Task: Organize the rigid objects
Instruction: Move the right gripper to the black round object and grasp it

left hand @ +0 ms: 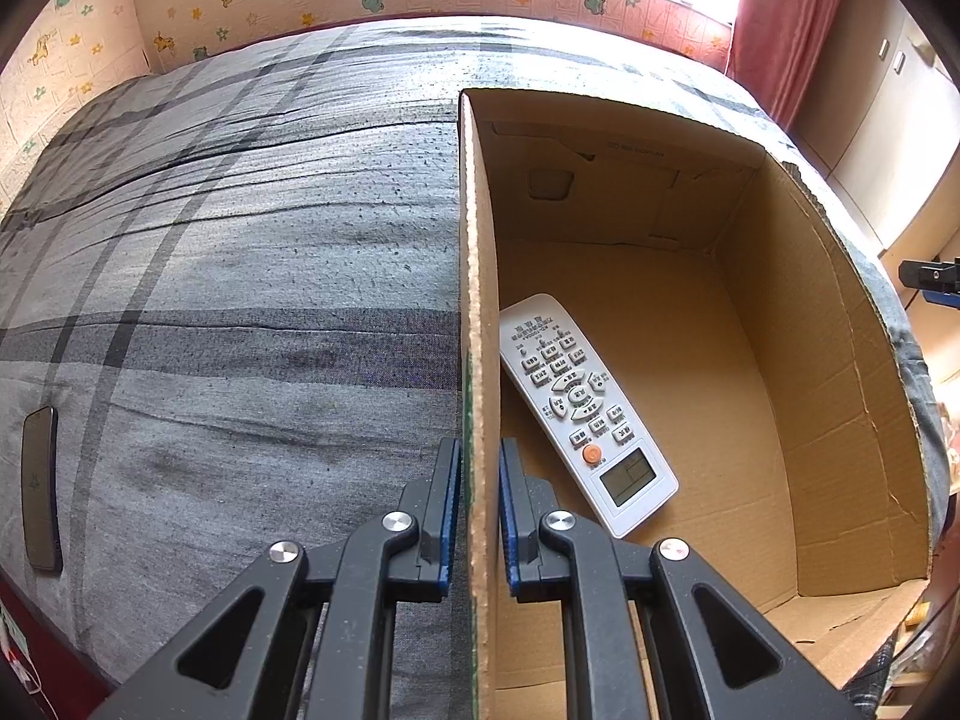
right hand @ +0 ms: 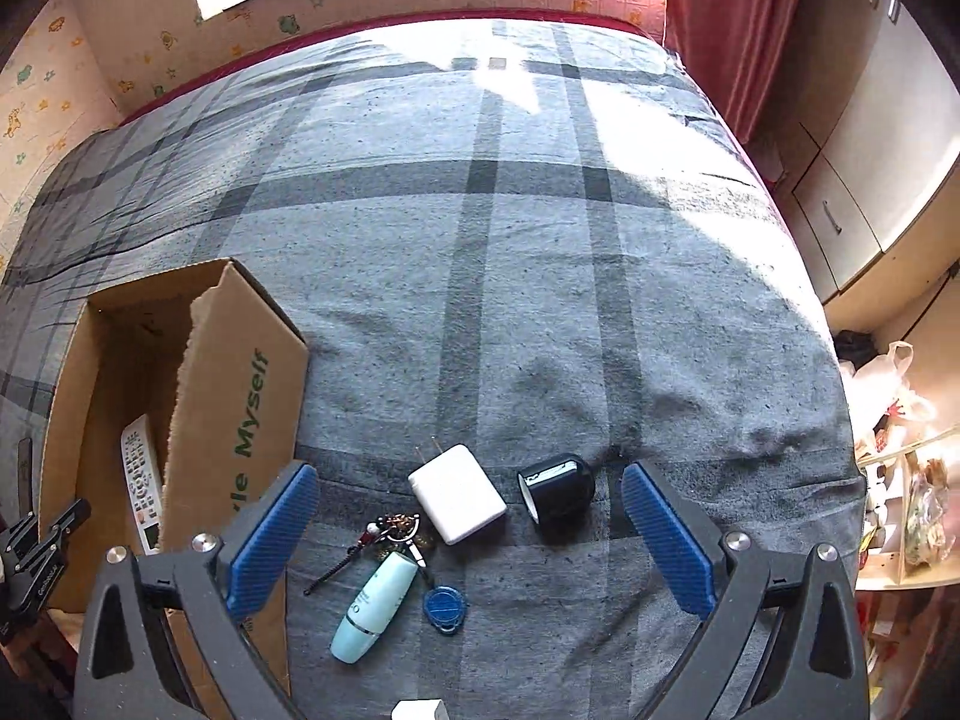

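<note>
So the left gripper point(left hand: 480, 516) has its jaws clamped on the side wall of the cardboard box point(left hand: 828, 396), basically just pinning it in place on the bed point(left hand: 240, 300). The white remote point(left hand: 585, 414) is already lying flat on the box floor, right up against that gripped wall. The right gripper point(right hand: 468, 534) is hanging over the leftover clutter with its jaws spread wide, gripping nothing.

What's still on the blanket: a white charger point(right hand: 459, 493) with its prongs pointing away, a black cylinder thing point(right hand: 558, 495) lying on its side just beside it, a mint-coloured tube point(right hand: 375, 615), a blue round tag point(right hand: 443, 603), and a tangle of keyring bits point(right hand: 393, 531) between the tube and the charger.

My guess is the charger gets picked next. Stuff that could bite here:

- the bed is soft, so pushing down sinks the charger and the pads may slide off its smooth sides
- wide jaws coming down could knock the black cylinder and it looks free to roll
- the keyring tangle touches the tube, so lifting either may drag the other
- the box wall is torn and floppy, so yanking with the left gripper could tip the box or bend the wall onto the remote
</note>
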